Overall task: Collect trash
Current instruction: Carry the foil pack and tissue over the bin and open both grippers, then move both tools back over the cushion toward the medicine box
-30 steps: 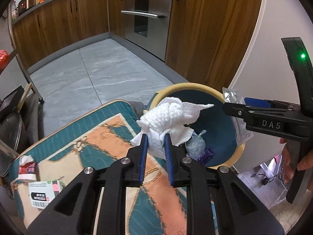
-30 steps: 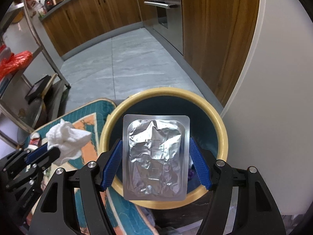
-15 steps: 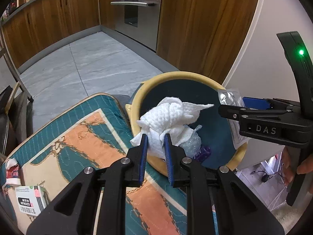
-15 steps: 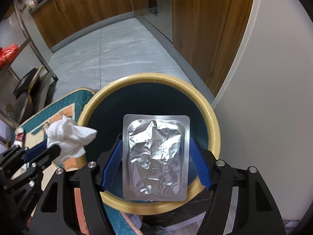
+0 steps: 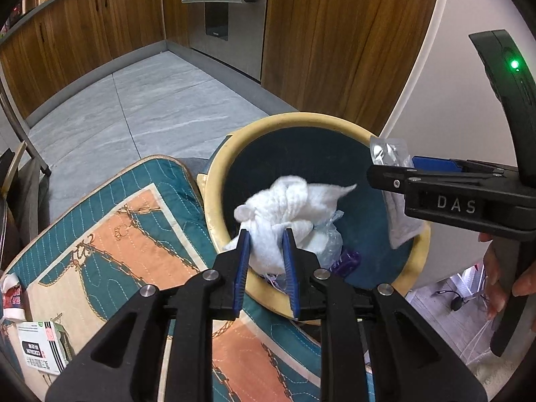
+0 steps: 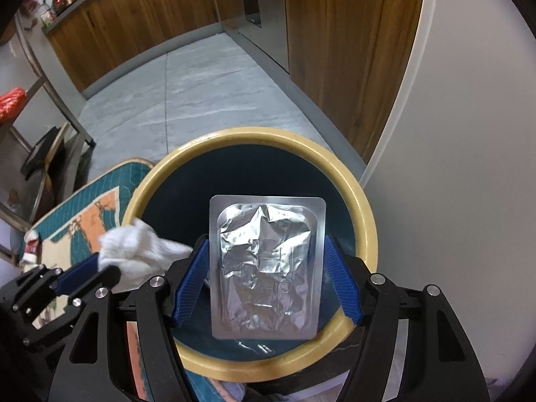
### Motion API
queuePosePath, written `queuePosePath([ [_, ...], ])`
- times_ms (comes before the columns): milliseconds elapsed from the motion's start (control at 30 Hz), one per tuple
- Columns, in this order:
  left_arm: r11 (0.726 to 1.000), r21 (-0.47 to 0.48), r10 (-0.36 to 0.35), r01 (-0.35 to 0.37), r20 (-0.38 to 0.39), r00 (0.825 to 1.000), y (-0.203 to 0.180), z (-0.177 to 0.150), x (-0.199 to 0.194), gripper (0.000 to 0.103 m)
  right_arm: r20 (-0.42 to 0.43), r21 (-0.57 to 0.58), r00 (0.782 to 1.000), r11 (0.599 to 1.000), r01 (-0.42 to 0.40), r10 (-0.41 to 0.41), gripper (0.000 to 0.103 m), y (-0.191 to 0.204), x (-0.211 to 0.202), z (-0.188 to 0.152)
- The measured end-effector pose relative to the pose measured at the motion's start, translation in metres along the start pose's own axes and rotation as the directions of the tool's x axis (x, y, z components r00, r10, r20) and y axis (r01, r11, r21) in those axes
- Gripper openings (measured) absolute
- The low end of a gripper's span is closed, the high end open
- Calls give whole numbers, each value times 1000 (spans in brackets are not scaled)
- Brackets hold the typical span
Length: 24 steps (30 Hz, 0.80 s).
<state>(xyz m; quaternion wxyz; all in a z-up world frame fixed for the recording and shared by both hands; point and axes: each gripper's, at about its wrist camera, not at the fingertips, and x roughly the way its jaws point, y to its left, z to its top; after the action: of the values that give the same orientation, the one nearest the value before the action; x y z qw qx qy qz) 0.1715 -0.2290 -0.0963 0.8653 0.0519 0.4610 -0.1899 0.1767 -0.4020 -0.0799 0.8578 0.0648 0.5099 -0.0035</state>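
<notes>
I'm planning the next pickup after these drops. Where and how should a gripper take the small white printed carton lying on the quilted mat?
The white printed carton lies flat on the quilted mat, beside a red-and-white wrapper. Come from above and pinch across its narrower width at mid-length. Its straight, parallel long edges suit the two fingers; only part of it shows.

Right gripper (image 6: 266, 279) grips a foil blister pack (image 6: 267, 268) over the bin (image 6: 363, 207).
</notes>
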Motion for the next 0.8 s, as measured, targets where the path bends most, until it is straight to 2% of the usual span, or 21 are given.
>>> queuePosePath([
  [167,1000,4,0,0,3,1000,-1,0,-2,25,-1,-5,1000,1000,0,0,70,1,0,2],
  [300,1000,-4,6,-6,7,1000,0,0,-4,40,3,4,1000,1000,-3,3,70,0,-2,3],
  [400,1000,1,15,-15,7,1000,0,0,-5,42,6,5,1000,1000,-3,3,71,2,-4,6],
  [500,1000,-6,24,-24,16,1000,3,0,-10,48,14,9,1000,1000,-11,11,76,6,-11,9],
  [667,999,-12,40,-39,28,999,10,-3,-24,49,34,-6,999,1000,-19,19,78,18,-26,11],
  [733,999,-10,53,-52,37,998,15,-5,-32,50,48,-6,999,1000,-23,23,85,21,-33,12],
  [800,998,-12,70,-69,43,997,23,-8,-41,50,64,-1,998,1000,-26,26,85,23,-41,13],
])
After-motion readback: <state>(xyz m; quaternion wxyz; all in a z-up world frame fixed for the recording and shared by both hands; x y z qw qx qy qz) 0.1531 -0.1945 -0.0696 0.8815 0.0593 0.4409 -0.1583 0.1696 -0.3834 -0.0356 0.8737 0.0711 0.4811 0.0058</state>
